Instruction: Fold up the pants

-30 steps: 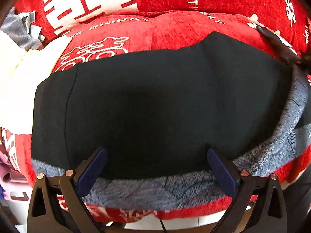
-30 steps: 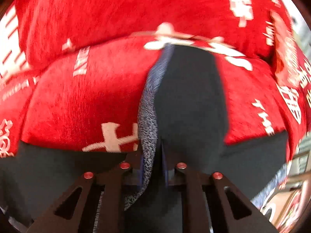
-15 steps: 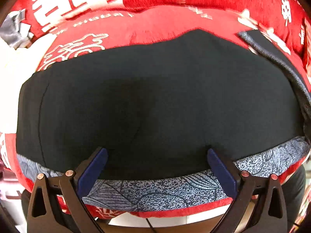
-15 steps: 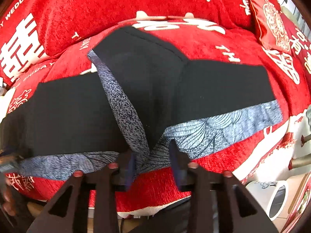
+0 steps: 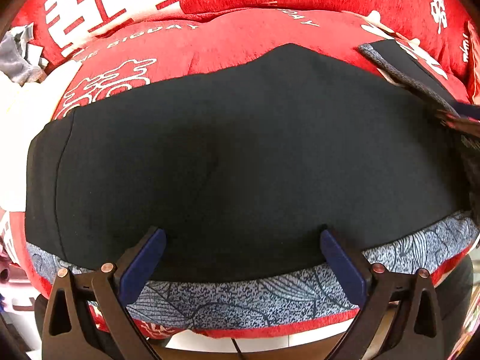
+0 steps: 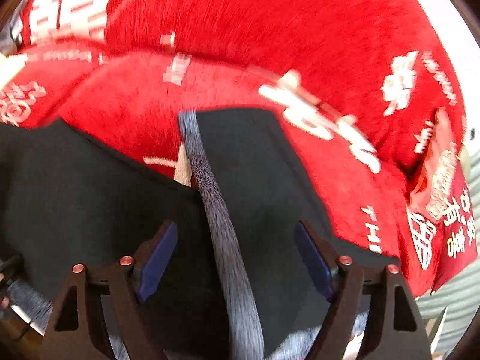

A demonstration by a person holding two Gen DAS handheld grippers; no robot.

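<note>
Black pants [image 5: 240,156] with a grey-blue patterned stripe [image 5: 240,297] lie across a red sofa seat. My left gripper [image 5: 243,240] is open and empty, hovering over the near edge of the pants. My right gripper [image 6: 237,246] is open over a folded-over part of the pants [image 6: 258,180], whose patterned stripe [image 6: 222,225] runs between the fingers without being held. The right wrist view is motion-blurred. The folded part also shows at the right edge of the left wrist view [image 5: 399,66].
The red sofa cover [image 5: 210,45] with white lettering has a back cushion [image 6: 270,24] behind the pants. A white cloth [image 5: 18,126] and grey clothes [image 5: 18,57] lie at the left. A red pillow [image 6: 444,210] sits at the right.
My right gripper has opened and let go of the stripe edge it was pinching, leaving the pants part folded over. The left gripper stayed open over the near edge.
</note>
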